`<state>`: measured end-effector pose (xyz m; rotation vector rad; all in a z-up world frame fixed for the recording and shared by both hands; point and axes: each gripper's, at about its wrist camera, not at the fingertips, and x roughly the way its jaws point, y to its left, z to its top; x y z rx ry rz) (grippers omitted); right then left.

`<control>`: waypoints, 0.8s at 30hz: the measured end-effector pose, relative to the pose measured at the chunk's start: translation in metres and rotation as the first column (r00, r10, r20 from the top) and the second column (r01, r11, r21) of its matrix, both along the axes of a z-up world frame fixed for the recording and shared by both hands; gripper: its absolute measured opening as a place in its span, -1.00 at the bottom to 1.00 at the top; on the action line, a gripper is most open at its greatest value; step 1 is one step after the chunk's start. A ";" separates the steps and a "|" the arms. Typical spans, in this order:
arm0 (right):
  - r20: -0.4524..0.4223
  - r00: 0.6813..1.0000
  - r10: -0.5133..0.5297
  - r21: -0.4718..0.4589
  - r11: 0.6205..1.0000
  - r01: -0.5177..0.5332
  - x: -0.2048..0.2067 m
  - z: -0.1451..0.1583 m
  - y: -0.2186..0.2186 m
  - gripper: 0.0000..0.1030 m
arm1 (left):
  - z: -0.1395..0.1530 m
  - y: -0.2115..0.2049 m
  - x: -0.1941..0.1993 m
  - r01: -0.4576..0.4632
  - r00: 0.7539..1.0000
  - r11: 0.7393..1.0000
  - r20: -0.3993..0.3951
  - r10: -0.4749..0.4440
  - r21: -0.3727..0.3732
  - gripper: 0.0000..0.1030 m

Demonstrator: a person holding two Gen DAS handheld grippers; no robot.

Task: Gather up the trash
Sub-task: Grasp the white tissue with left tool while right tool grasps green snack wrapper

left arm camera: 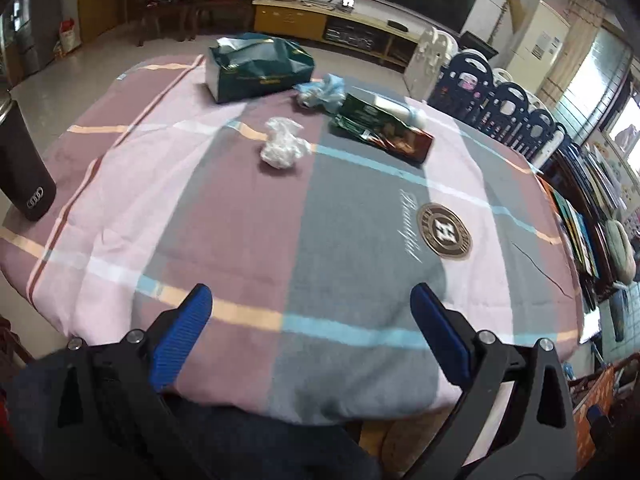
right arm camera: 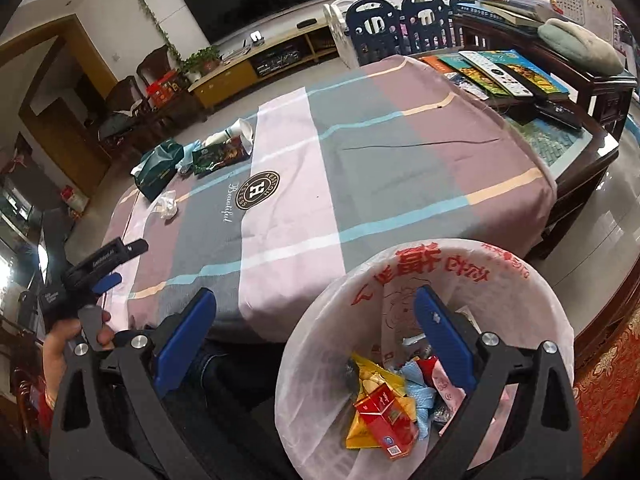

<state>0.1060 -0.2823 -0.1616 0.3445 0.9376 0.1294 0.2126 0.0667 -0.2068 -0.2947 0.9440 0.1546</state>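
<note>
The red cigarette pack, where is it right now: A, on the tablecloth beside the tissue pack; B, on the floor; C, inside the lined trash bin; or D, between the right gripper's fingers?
C: the red cigarette pack lies among wrappers inside the trash bin, while the right gripper is open and empty above it.

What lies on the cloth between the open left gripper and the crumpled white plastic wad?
Nothing: in the left wrist view, only bare checked tablecloth runs from the left gripper to the white plastic wad. The other litter lies beyond the wad.
</note>
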 end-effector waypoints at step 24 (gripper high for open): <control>0.036 0.957 0.286 -0.247 0.931 -0.269 0.347 -0.072 0.192 0.88 | -0.048 0.080 0.168 0.024 0.999 0.999 -0.042 -0.026 -0.040 -0.42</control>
